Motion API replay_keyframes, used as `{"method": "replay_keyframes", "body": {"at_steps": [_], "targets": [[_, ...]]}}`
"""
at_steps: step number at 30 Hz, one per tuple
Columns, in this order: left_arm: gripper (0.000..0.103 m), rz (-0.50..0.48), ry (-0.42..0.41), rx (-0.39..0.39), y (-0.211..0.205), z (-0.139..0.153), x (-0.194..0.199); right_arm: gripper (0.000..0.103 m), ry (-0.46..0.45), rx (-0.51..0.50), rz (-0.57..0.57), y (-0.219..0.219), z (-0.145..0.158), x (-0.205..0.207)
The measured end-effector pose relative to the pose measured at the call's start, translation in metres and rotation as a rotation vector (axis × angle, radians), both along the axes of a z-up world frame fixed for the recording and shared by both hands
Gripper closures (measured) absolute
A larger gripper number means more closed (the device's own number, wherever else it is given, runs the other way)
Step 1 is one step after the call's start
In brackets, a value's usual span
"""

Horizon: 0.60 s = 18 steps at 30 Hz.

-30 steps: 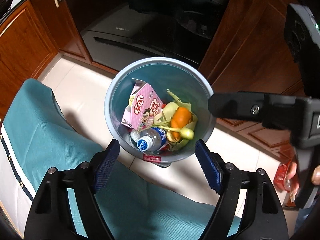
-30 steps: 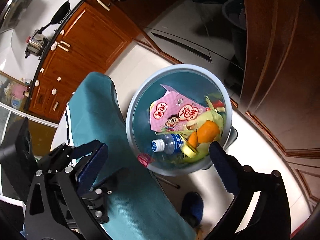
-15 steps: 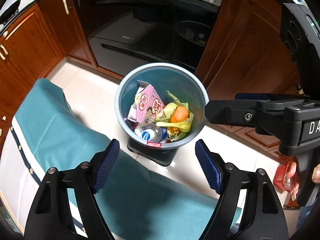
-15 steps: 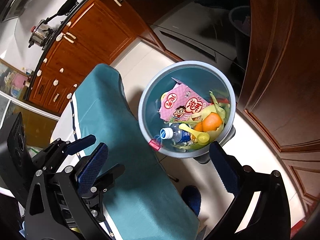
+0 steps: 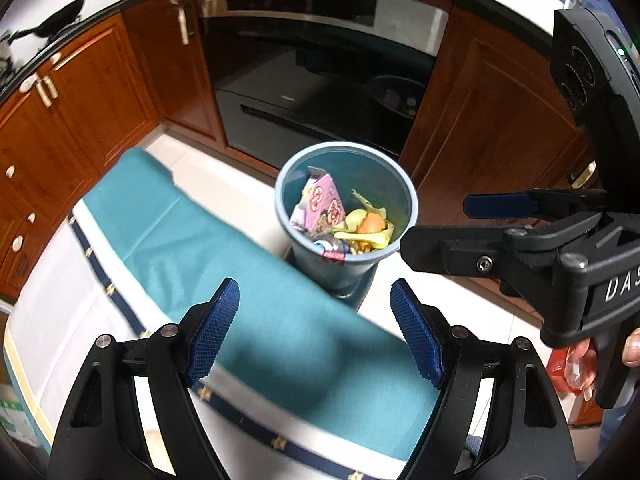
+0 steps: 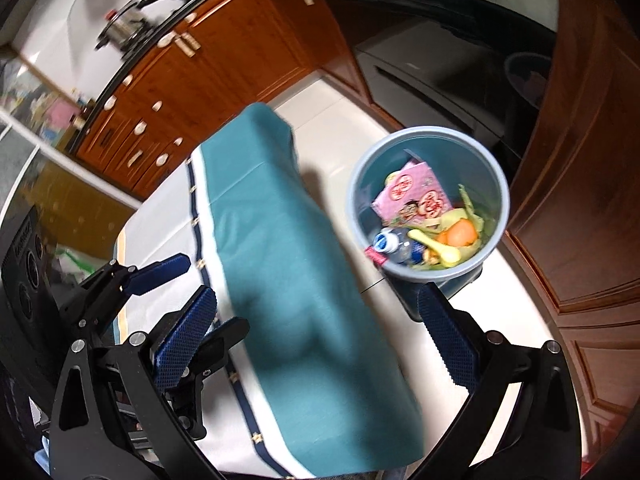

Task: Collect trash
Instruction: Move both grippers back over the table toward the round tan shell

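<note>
Gaping hand-held gripper point(image 5: 314, 334); round plastic bin point(image 5: 407, 194); crumpled wrappers point(image 5: 362, 220)

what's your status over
Both claws open, empty: left, right. Bin holds carton, bottle, peels. Nothing in the way.

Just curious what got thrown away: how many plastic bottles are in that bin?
1. A single plastic bottle with a blue cap lies at the near side of the bin, beside the pink carton. More could be buried underneath.

You get bright, even indoor light; glare streaks the oven door point(image 5: 320, 92), motion blur smears the tablecloth point(image 6: 288, 280), and fisheye bending darkens the corners.
</note>
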State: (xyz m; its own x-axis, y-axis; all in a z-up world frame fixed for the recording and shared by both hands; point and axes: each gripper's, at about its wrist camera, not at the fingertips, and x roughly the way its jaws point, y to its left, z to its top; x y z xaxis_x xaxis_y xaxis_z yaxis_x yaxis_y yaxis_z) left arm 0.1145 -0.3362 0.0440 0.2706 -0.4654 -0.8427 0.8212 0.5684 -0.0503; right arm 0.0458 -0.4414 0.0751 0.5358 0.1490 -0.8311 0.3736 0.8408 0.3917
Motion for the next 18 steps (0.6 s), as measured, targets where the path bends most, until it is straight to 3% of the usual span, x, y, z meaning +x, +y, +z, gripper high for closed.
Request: {"method": "replay_keyframes", "body": {"at_steps": [4, 8, 18], "targets": [[0.023, 0.034, -0.002, -0.012, 0.034, 0.004, -0.004, 0.006, 0.001, -0.014, 0.058, 0.035, 0.008, 0.001], [0.005, 0.085, -0.025, -0.02, 0.079, 0.004, -0.007, 0.006, 0.012, -0.018, 0.123, 0.07, 0.008, 0.005], [0.004, 0.2, -0.029, 0.054, 0.187, -0.031, -0.001, 0.006, 0.094, -0.011, 0.31, 0.166, -0.027, 0.027]]}}
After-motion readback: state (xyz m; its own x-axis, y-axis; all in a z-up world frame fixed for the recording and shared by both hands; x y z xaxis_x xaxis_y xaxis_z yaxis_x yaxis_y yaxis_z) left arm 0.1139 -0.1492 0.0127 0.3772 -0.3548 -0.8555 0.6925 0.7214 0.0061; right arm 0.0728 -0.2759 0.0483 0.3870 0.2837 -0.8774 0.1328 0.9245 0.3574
